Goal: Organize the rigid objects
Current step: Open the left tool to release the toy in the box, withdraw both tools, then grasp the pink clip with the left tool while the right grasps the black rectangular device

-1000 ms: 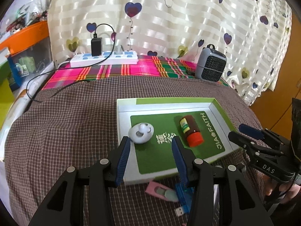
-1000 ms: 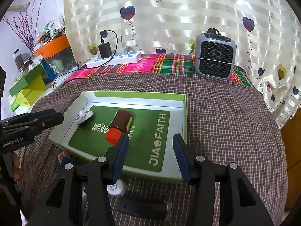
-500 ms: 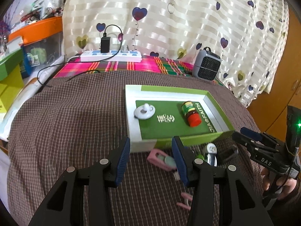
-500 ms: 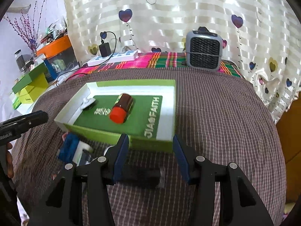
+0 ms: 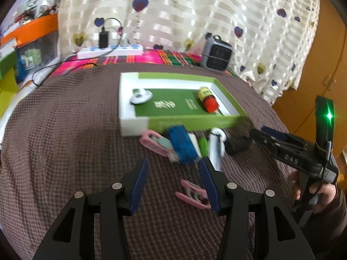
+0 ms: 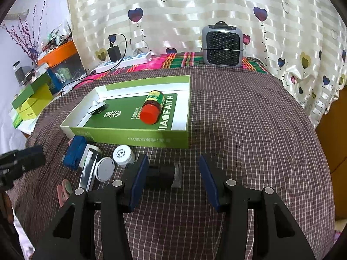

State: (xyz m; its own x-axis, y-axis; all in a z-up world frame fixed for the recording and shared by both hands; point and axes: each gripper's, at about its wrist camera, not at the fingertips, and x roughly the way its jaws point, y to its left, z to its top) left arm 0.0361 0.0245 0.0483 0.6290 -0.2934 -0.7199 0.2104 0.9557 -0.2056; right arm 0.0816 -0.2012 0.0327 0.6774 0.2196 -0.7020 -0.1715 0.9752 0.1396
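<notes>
Both the left tongs (image 5: 173,182) and right tongs (image 6: 173,181) gape wide, holding nothing, above the brown checked tabletop (image 6: 249,130). Small loose items lie just before the green box (image 6: 134,137), where a red-capped bottle (image 6: 151,107) lies. Beyond: fan heater (image 6: 222,45), heart-print curtain (image 6: 195,10).

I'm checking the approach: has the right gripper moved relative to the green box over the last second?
Yes. The right gripper has pulled back: its fingertips overlapped the green box before, and now sit short of its near wall.
</notes>
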